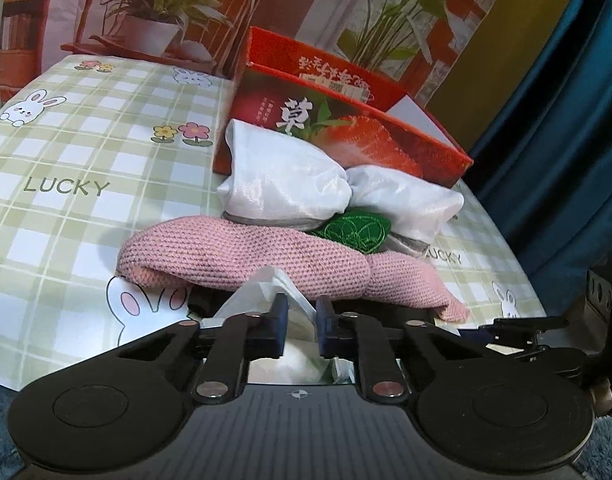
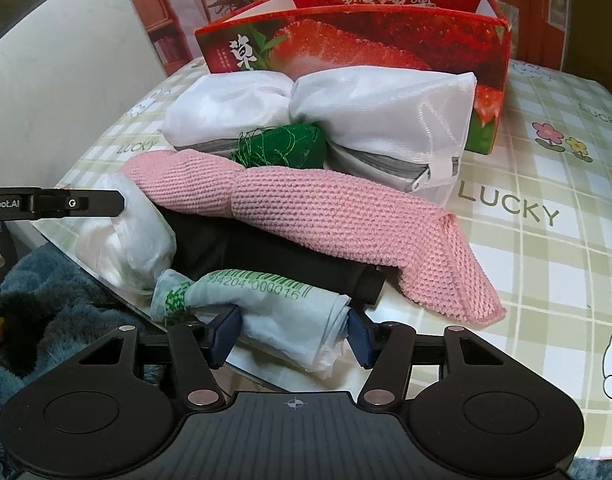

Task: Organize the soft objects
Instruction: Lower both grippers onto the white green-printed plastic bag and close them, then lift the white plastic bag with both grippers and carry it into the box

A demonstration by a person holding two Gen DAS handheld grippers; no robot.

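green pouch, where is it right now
In the right wrist view the green pouch sits centre, tucked against the front of the white mesh bag, just behind the pink knitted cloth, with the red strawberry box further back.

A printed backdrop (image 1: 165, 8) of potted plants and rattan furniture stands at twelve o'clock behind the green-checked counter (image 1: 65, 152), teal curtain (image 1: 566, 100) at three, blue shaggy rug (image 2: 45, 280) below.

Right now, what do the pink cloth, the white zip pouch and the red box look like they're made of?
Pink cloth: knitted yarn, matte, with visible loop rows. White zip pouch: thin, slightly shiny woven fabric, probably synthetic; it creases softly and has a grey zipper. Red box: glossy printed cardboard, judging by its stiff folded walls.
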